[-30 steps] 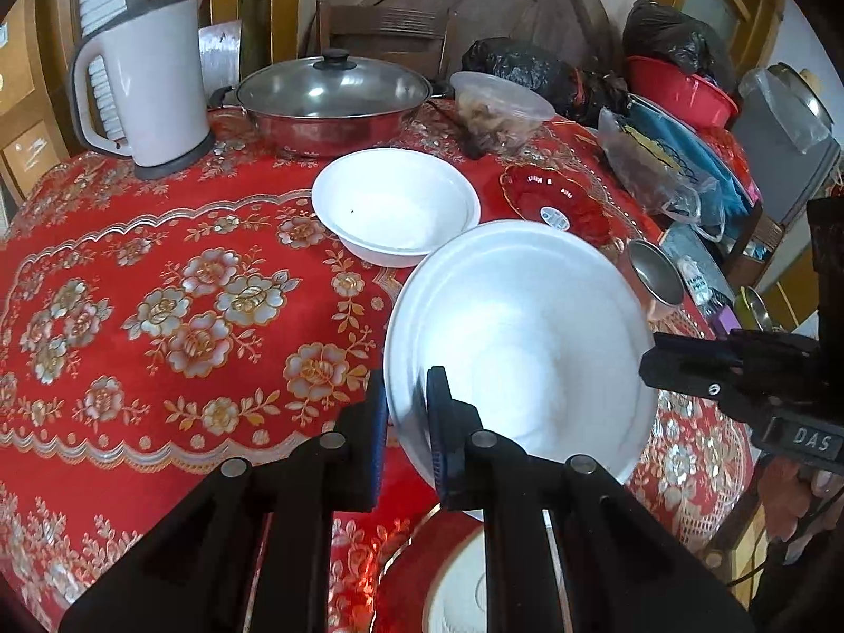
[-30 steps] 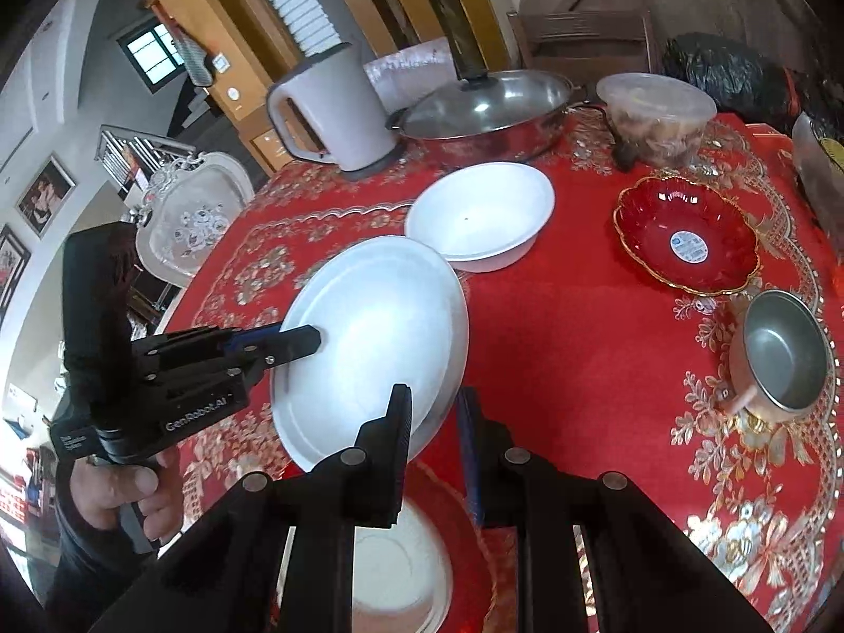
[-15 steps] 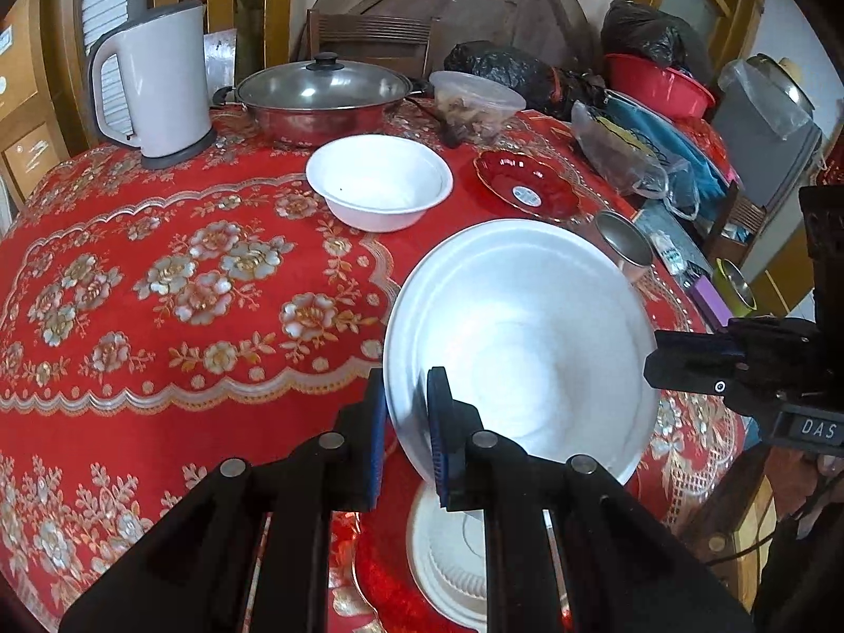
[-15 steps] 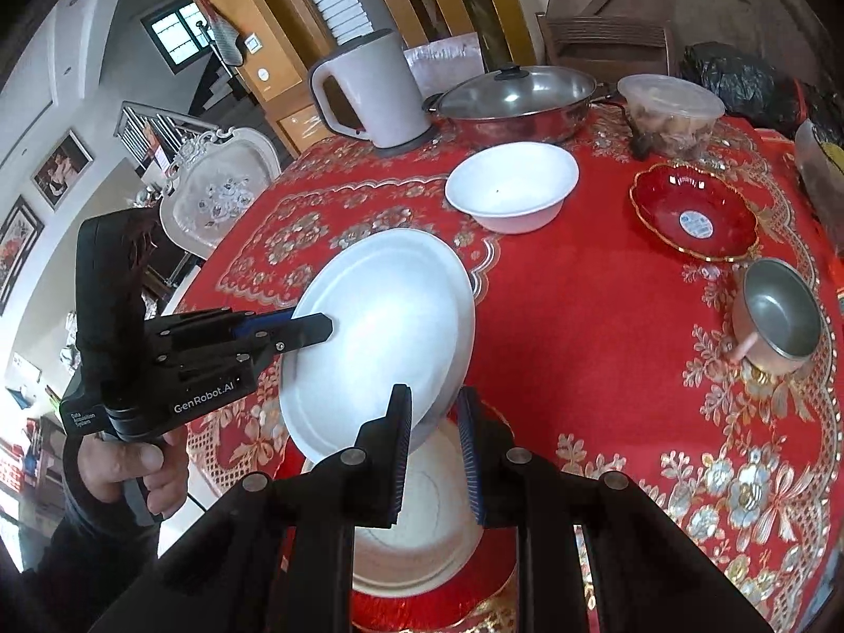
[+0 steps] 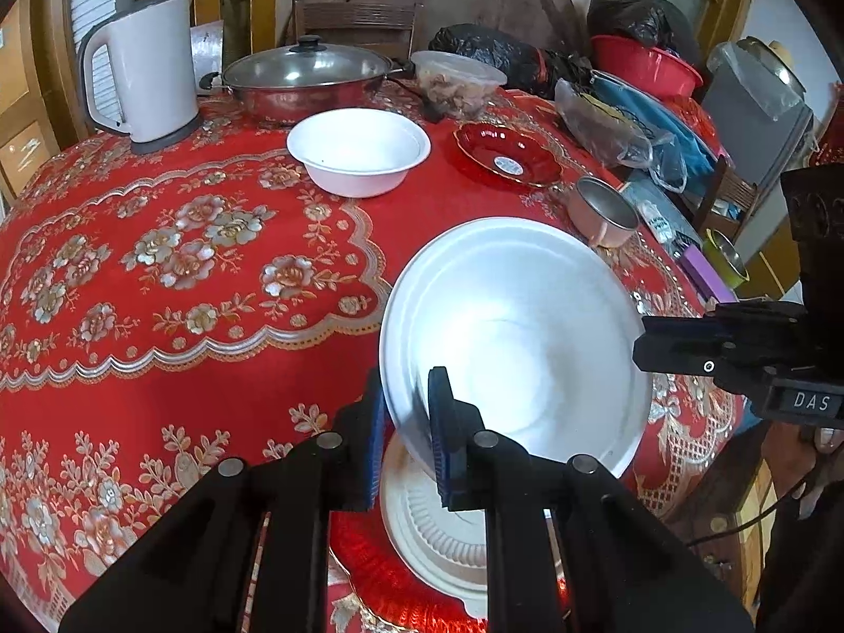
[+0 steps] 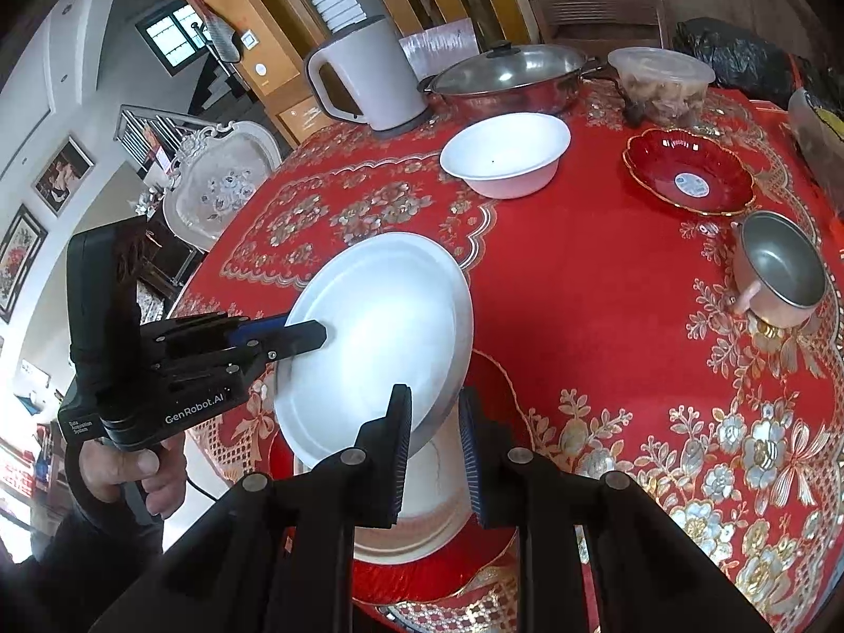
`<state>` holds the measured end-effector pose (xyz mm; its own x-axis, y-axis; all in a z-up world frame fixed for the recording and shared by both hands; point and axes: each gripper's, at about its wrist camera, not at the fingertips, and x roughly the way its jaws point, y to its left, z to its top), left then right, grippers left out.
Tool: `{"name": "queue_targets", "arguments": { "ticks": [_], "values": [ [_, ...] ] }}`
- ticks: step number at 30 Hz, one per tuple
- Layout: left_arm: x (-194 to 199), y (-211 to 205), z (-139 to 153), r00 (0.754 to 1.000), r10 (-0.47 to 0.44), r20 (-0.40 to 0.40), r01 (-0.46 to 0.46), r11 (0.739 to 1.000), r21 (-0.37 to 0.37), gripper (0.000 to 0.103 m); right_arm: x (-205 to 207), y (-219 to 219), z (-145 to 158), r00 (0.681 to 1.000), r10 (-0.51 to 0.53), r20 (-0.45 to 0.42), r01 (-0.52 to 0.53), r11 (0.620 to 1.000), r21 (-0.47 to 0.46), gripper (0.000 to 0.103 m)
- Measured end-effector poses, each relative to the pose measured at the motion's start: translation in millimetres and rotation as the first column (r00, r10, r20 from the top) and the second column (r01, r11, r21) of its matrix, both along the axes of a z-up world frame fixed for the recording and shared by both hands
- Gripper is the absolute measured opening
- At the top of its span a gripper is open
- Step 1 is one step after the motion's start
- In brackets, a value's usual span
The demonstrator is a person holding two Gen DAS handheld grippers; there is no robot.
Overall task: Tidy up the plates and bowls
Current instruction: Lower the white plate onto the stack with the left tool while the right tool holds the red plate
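Both grippers, left gripper (image 5: pixel 406 422) and right gripper (image 6: pixel 433 448), have jaws clenched on the tilted round white plate (image 5: pixel 517 337); uneven release could slide it toward six o'clock, off the tabletop.

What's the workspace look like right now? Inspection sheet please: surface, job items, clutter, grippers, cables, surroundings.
Surface: round table under a red flowered tablecloth.
Job's things: white plate held tilted above a white ribbed dish on a red plate at the near edge; white bowl, red glass dish and metal cup farther back.
Clutter: kettle, lidded pot, plastic food tub, black bags.
Grippers: left gripper shut on the white plate's rim; right gripper around the opposite rim, contact unclear.
Cables: thin black cable beside the right handle.
Surroundings: white carved chair, framed pictures on the wall.
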<state>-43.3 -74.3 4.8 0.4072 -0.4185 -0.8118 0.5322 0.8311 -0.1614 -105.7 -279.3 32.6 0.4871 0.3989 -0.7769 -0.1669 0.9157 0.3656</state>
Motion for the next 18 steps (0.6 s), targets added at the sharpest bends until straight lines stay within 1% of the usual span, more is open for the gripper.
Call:
{"name": "queue_targets", "arguments": {
  "ticks": [5,9,14,18],
  "values": [
    [-6,3,-5,1.000,-0.015,-0.020,0.015,1.000,0.002,0.013,-9,2,-6,1.000,0.012,-0.017,-0.012,1.000,0.004,0.020],
    [-11,3,-15,0.999,-0.029,-0.041,0.030,0.999,0.031,0.013,-16,8,-16,0.999,0.031,-0.040,-0.031,0.999,-0.005,0.021],
    [-14,4,-33,0.995,-0.039,-0.097,0.043,0.998,0.047,0.013,-18,11,-34,0.996,0.039,-0.079,-0.040,0.999,-0.010,0.022],
    [-27,4,-32,0.994,-0.060,-0.097,0.064,0.997,0.044,0.013,-25,9,-37,0.996,0.043,-0.084,-0.044,0.999,-0.002,0.022]
  ]
}}
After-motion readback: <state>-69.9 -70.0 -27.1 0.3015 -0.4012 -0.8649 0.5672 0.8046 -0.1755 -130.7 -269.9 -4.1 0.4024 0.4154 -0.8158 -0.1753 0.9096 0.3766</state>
